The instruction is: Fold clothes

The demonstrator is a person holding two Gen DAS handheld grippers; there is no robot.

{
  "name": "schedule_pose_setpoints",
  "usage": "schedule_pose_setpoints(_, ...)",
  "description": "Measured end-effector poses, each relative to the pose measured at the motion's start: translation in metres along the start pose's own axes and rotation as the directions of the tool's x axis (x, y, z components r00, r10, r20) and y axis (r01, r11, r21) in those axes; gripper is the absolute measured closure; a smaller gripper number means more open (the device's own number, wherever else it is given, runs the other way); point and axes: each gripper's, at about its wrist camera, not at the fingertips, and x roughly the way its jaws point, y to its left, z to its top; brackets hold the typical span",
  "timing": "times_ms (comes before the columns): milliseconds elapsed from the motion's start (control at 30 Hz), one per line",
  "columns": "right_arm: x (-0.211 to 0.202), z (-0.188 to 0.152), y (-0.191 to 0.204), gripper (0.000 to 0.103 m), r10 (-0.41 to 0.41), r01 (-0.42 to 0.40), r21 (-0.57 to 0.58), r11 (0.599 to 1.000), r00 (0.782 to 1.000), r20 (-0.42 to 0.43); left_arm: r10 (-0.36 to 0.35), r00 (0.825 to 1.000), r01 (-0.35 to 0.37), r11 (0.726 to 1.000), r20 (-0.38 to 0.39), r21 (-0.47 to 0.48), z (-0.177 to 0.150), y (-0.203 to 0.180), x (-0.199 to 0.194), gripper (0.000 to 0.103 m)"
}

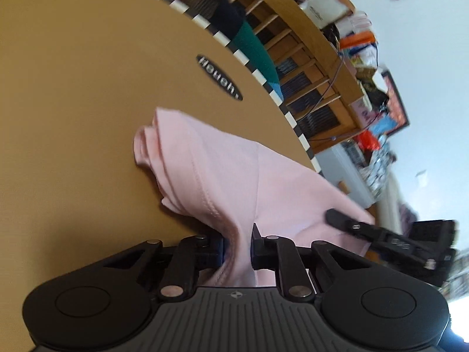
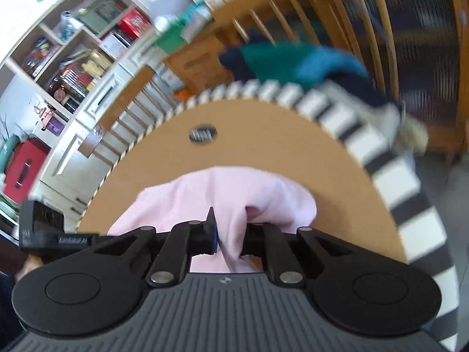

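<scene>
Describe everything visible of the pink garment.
The pink garment is pale, soft knit cloth with a stitched hem, bunched in folds on the tan table. The left gripper and the right gripper each pinch an edge of it, lifting those parts; the rest trails on the tabletop.

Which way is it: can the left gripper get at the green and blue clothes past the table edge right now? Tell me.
Probably not. The left gripper is shut on the pink garment, and the green and blue clothes lie beyond the striped table edge, across the table.
</scene>
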Motion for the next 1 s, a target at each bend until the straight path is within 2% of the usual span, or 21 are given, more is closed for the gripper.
schedule_pose_setpoints(33,-0.003,0.001,0.014,0.093,-0.034,0.037,-0.077,0.996,0.999,0.040,0.011,1.000,-0.011,1.000,0.009,0.013,0.006,-0.002,0.002,0.087)
schedule_pose_setpoints(100,-0.008,0.001,0.048,0.093,-0.096,0.131,-0.252,0.959,0.985,0.146,0.032,0.999,-0.033,0.999,0.027,0.038,0.019,-0.006,0.005,0.088)
schedule_pose_setpoints(167,-0.016,0.004,0.072,0.093,-0.105,0.177,-0.326,0.928,0.968,0.227,0.052,0.998,-0.055,0.996,0.046,0.064,0.031,-0.009,0.008,0.088)
schedule_pose_setpoints(267,-0.018,0.018,0.068,0.093,-0.128,0.199,-0.245,0.949,0.952,0.278,0.081,0.994,-0.089,0.991,0.076,0.100,0.050,-0.015,0.013,0.087)
schedule_pose_setpoints(333,0.006,0.027,0.037,0.083,-0.243,0.272,-0.131,0.953,0.949,0.203,0.100,0.990,-0.112,0.986,0.096,0.124,0.062,-0.019,0.017,0.087)
schedule_pose_setpoints(367,0.019,0.031,0.019,0.068,-0.308,0.320,-0.070,0.945,0.941,0.142,0.110,0.988,-0.124,0.983,0.106,0.136,0.069,-0.021,0.018,0.086)
schedule_pose_setpoints(400,0.024,0.034,0.001,0.065,-0.324,0.324,0.010,0.946,0.943,0.083,0.119,0.986,-0.135,0.980,0.116,0.147,0.075,-0.023,0.020,0.086)
schedule_pose_setpoints(433,0.018,0.035,-0.013,0.065,-0.316,0.310,0.083,0.947,0.946,0.073,0.128,0.984,-0.147,0.976,0.127,0.159,0.081,-0.024,0.022,0.085)
schedule_pose_setpoints(467,0.006,0.033,-0.022,0.061,-0.301,0.287,0.125,0.950,0.948,0.107,0.137,0.981,-0.159,0.972,0.137,0.170,0.087,-0.026,0.023,0.083)
schedule_pose_setpoints(500,-0.009,0.031,-0.028,0.048,-0.291,0.269,0.148,0.952,0.944,0.155,0.145,0.978,-0.171,0.968,0.148,0.181,0.094,-0.028,0.025,0.081)
schedule_pose_setpoints(533,-0.021,0.030,-0.033,0.044,-0.292,0.262,0.167,0.951,0.937,0.192,0.154,0.975,-0.183,0.964,0.158,0.192,0.100,-0.030,0.027,0.076)
schedule_pose_setpoints(567,-0.028,0.030,-0.037,0.045,-0.287,0.249,0.186,0.950,0.934,0.213,0.162,0.972,-0.195,0.960,0.169,0.203,0.106,-0.032,0.028,0.070)
schedule_pose_setpoints(600,-0.033,0.030,-0.041,0.053,-0.281,0.237,0.202,0.950,0.931,0.231,0.160,0.969,-0.198,0.958,0.189,0.206,0.107,-0.033,0.026,0.068)
schedule_pose_setpoints(633,-0.034,0.031,-0.044,0.058,-0.278,0.230,0.207,0.951,0.929,0.243,0.154,0.965,-0.198,0.958,0.211,0.206,0.106,-0.033,0.022,0.061)
schedule_pose_setpoints(700,-0.024,0.033,-0.041,0.076,-0.258,0.225,0.159,0.961,0.937,0.237,0.141,0.961,-0.190,0.962,0.240,0.196,0.105,-0.037,0.016,0.050)
schedule_pose_setpoints(767,-0.005,0.037,-0.032,0.081,-0.282,0.274,0.069,0.959,0.941,0.185,0.147,0.952,-0.203,0.959,0.268,0.196,0.104,-0.044,0.011,0.036)
schedule_pose_setpoints(833,0.014,0.038,-0.022,0.076,-0.387,0.392,-0.009,0.920,0.912,0.138,0.179,0.940,-0.244,0.948,0.291,0.205,0.100,-0.051,0.003,0.033)
schedule_pose_setpoints(867,0.014,0.035,-0.020,0.069,-0.380,0.382,0.013,0.924,0.916,0.130,0.194,0.933,-0.263,0.942,0.303,0.208,0.098,-0.053,0.000,0.033)
schedule_pose_setpoints(900,0.012,0.032,-0.019,0.058,-0.369,0.367,0.038,0.929,0.921,0.123,0.185,0.932,-0.257,0.943,0.313,0.209,0.094,-0.055,-0.007,0.033)
schedule_pose_setpoints(933,0.008,0.025,-0.021,0.052,-0.321,0.313,0.079,0.947,0.939,0.126,0.160,0.938,-0.230,0.950,0.308,0.209,0.086,-0.054,-0.014,0.033)
schedule_pose_setpoints(1000,0.006,0.014,-0.023,0.050,-0.282,0.274,0.088,0.958,0.955,0.094,0.104,0.952,-0.168,0.964,0.288,0.206,0.070,-0.052,-0.027,0.033)
